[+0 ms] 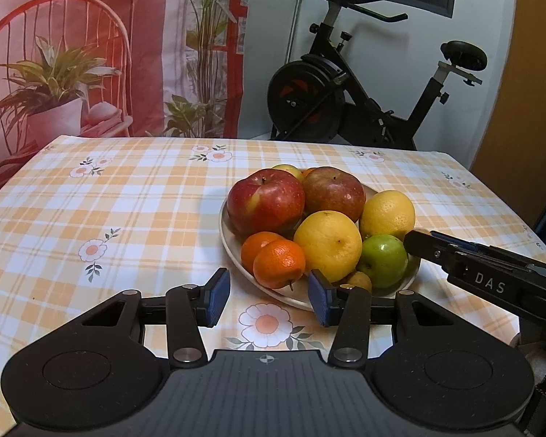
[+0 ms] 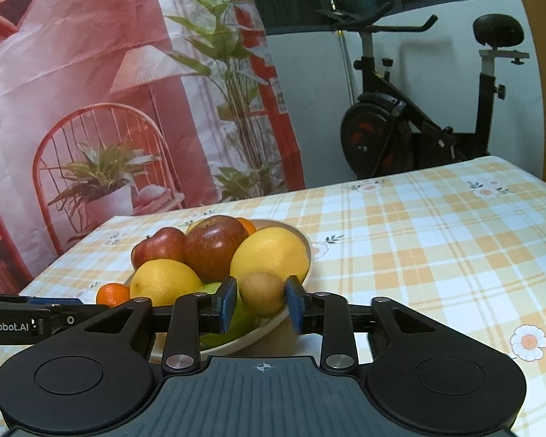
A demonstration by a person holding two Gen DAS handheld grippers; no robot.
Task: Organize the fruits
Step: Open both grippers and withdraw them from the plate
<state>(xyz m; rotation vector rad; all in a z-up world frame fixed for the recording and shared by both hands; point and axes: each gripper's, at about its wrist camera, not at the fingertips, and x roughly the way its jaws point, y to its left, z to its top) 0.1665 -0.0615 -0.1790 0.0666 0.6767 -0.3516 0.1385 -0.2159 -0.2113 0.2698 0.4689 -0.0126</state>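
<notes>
A cream plate [image 1: 225, 235] holds two red apples [image 1: 265, 200], two yellow citrus fruits [image 1: 327, 244], mandarins [image 1: 278, 262], a green apple [image 1: 382, 260] and a small brownish fruit [image 1: 360, 279] at its front. My left gripper [image 1: 269, 296] is open with nothing between its pads, just short of the plate's near rim and in front of the mandarins. In the right wrist view my right gripper [image 2: 261, 300] is over the plate's [image 2: 251, 335] near rim. A small brownish fruit [image 2: 262, 293] fills the gap between its blue pads. From the left wrist view the right gripper [image 1: 409, 242] reaches in beside the green apple.
The table has an orange checked cloth with flowers [image 1: 127, 200]; bare cloth lies left of the plate and to its right [image 2: 436, 255]. An exercise bike [image 1: 345, 94] and a printed backdrop [image 1: 91, 54] stand behind the far edge. The left gripper [image 2: 54, 313] enters the right wrist view low at the left.
</notes>
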